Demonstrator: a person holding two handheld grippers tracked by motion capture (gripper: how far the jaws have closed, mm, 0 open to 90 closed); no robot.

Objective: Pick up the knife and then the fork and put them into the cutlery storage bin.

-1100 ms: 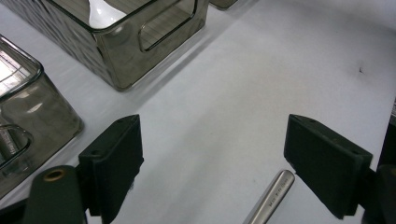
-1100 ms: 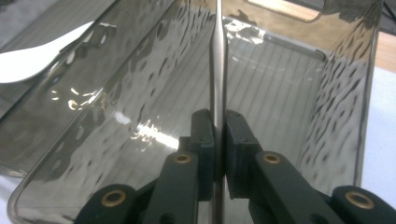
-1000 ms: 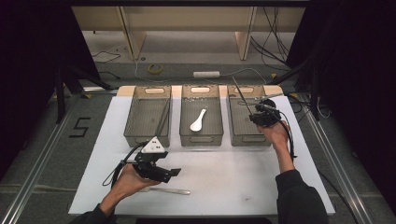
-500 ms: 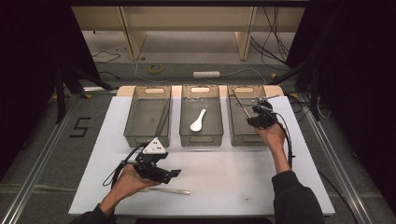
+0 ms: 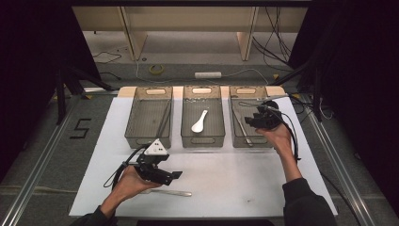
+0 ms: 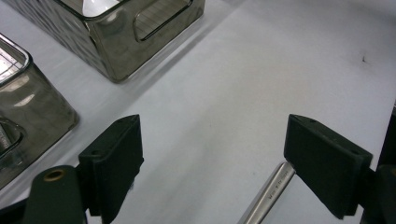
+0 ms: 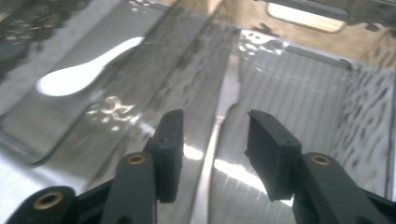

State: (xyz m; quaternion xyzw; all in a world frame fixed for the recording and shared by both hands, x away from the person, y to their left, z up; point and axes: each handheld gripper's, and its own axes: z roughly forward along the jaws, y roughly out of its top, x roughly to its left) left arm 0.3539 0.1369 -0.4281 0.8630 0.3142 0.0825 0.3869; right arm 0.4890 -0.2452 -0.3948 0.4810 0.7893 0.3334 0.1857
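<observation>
Three clear bins stand in a row. My right gripper (image 5: 250,121) hovers over the right bin (image 5: 251,89). Its jaws have just been opening, and my right gripper (image 7: 215,126) is now open above a metal utensil (image 7: 223,100) that lies on the bin's floor, untouched by the pads. That metal utensil (image 5: 243,128) lies lengthwise in the bin. A white spoon (image 5: 199,121) rests in the middle bin (image 5: 201,89). Near the front, my left gripper (image 5: 172,176) is open just above the table. My left gripper (image 6: 212,154) stands wide, with a second metal utensil's handle (image 6: 270,193) by its right jaw.
The left bin (image 5: 148,89) holds a thin dark stick along its right side. The second metal utensil (image 5: 171,192) lies on the white table (image 5: 235,179) near its front edge. Cables trail from both grippers. Dark curtains flank the table.
My right gripper has lifted slightly over the right bin and its jaws have parted. The left hand has kept still.
</observation>
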